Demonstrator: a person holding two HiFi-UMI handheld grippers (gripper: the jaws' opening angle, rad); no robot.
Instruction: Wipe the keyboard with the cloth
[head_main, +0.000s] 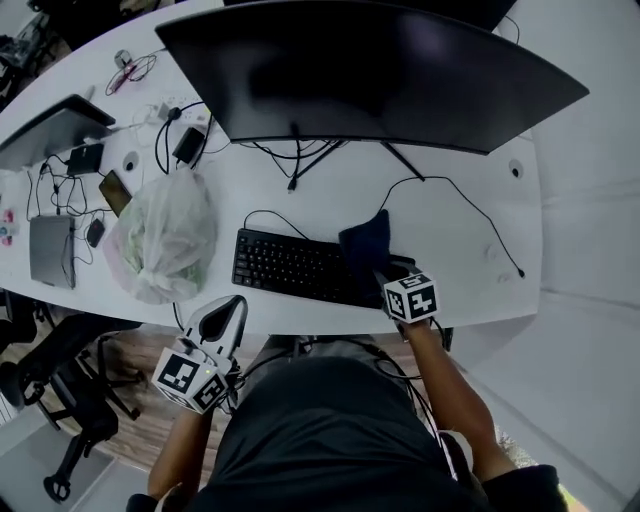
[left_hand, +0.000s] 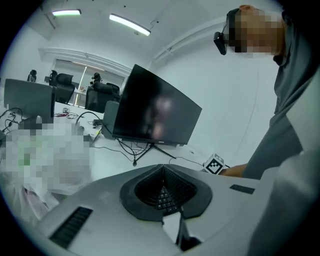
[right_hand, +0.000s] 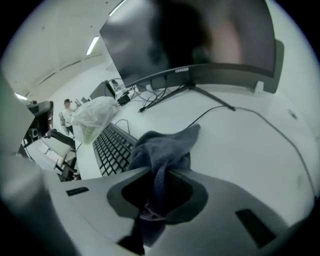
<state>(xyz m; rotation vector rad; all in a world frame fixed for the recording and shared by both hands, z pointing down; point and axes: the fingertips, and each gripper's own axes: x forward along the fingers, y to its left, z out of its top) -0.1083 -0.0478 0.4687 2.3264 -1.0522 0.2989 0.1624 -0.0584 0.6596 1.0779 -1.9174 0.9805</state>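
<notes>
Head view showed the right tool (head_main: 380, 274) clamped on the cloth (head_main: 366, 242), draped over the keyboard's (head_main: 290, 265) right end near the table's (head_main: 455, 235) front edge, likely ready to wipe. Left tool (head_main: 227, 312), jaws together and empty, hung beyond that edge, out of the way. Only the right gripper view showed the pinched fold.
</notes>
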